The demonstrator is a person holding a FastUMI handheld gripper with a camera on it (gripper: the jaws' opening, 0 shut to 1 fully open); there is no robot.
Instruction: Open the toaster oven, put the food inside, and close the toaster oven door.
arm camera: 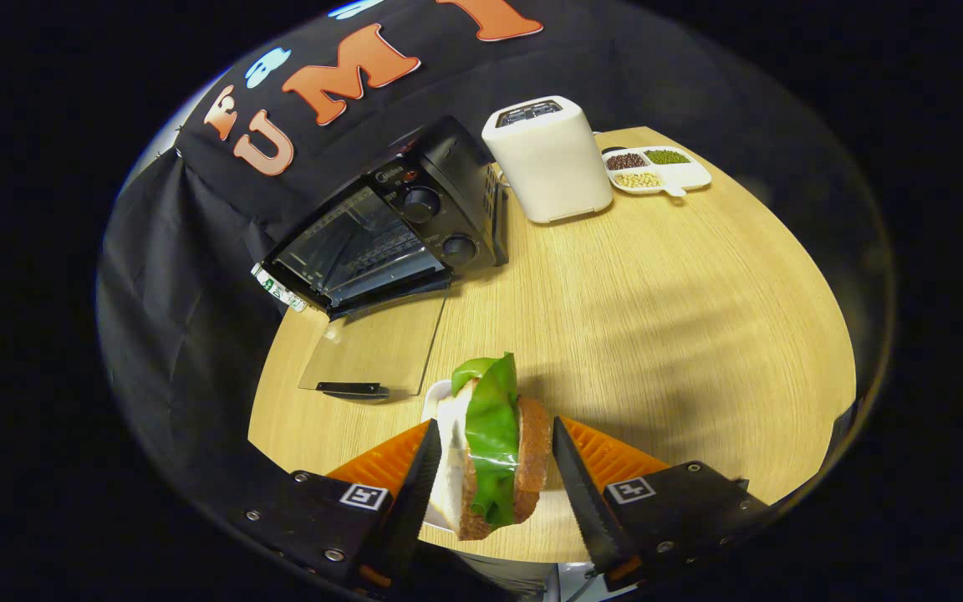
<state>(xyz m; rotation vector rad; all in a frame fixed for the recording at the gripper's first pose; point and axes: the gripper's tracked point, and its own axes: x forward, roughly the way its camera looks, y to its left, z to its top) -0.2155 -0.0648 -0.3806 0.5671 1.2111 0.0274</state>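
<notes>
In the gripper view, the claw is spread, its two toothed fingers flanking a sandwich of brown-crusted bread slices with a green lettuce leaf in the middle. The sandwich stands on edge between the fingers. The left finger lies against or very near the pale bread face, while a narrow gap shows between the right finger and the brown crust, so the fingers are not both pressing on it. Under the sandwich, a small white plate peeks out on the left finger's side.

Ahead of the fingers and to their left sits the black toaster oven with two round knobs, at the far edge of the round light-wood table. Its clear glass door with a dark handle is swung fully down and lies flat over the tabletop, the handle end nearest the claw, leaving the oven's inside with its wire rack exposed. The door and the sandwich are near each other but apart.

Beyond the fingers, just beside the oven on its right, stands a white slot toaster. Further right of that, near the table's far rim, is a white divided dish holding dark, green and pale beans.
</notes>
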